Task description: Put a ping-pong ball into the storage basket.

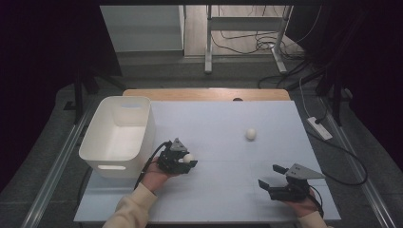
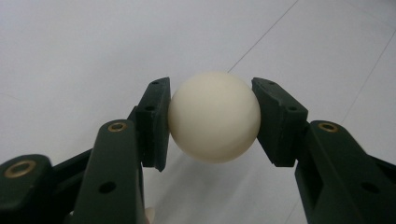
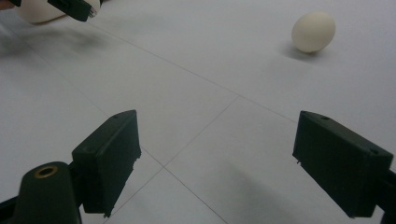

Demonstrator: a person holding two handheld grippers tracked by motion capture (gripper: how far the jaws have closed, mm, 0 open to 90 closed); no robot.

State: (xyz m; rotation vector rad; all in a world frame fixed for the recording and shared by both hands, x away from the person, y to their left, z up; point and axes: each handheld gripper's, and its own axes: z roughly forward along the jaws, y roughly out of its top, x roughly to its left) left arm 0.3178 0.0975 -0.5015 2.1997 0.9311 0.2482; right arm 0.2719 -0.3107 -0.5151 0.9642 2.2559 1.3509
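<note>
High view: left claw [image 1: 189, 161] clamps egg [image 1: 188, 157] beside bin [image 1: 119, 164].

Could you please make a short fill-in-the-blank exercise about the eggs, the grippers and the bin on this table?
1. The left gripper is shut on a cream-coloured ____.
2. The other egg lies on the table, and ____ gripper touches it.
3. The jaws of the right gripper stand ____, with nothing between them.
4. The white bin stands to the ____ of the left gripper in the high view.

Missing words: egg; neither; open; left
</note>
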